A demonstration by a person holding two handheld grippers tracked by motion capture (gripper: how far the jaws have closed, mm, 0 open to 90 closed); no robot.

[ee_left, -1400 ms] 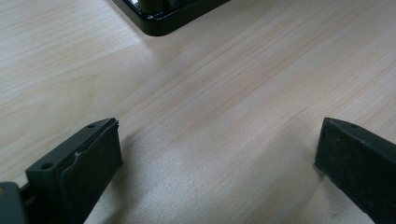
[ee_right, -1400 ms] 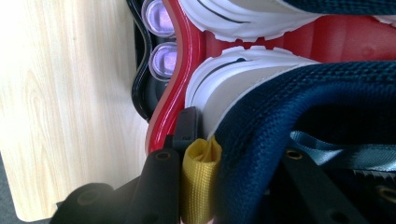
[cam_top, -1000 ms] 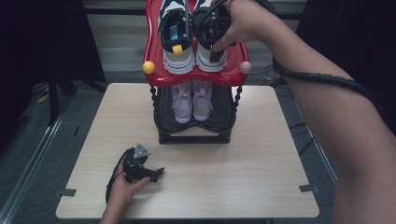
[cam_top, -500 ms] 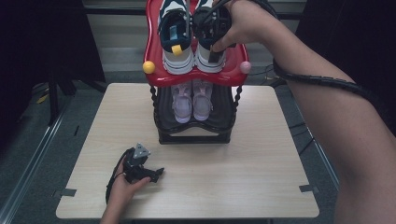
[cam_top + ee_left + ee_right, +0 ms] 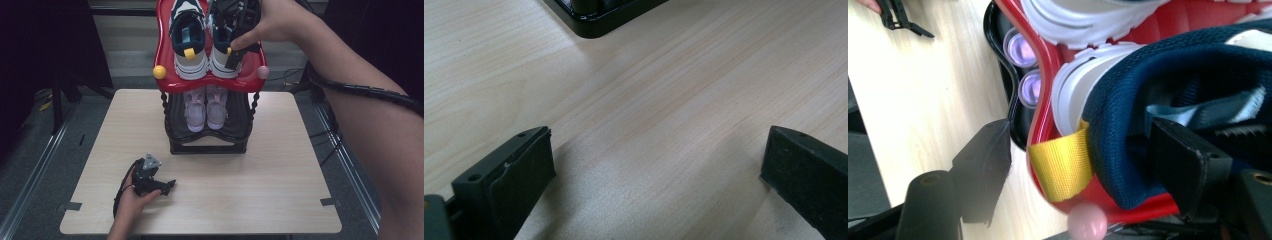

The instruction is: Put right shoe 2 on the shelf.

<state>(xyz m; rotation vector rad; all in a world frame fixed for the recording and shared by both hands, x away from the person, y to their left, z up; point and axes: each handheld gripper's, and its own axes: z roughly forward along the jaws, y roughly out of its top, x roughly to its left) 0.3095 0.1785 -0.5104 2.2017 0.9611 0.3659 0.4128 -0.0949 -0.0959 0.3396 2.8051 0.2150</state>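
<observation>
R gripper [image 5: 231,37], top centre of high view: jaws just opened, straddling navy-white sneaker's [image 5: 1168,80] heel, no clamp. L gripper [image 5: 150,180], lower left: jaws apart on light wooden table [image 5: 280,170].

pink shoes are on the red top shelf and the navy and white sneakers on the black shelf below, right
No, the shelves are swapped. In the high view the navy and white sneakers sit on the red top shelf, and the pink shoes on the black shelf below.

A lab: bare test table [image 5: 280,195], metal frame rails [image 5: 35,170], floor cables [image 5: 292,75].
</observation>
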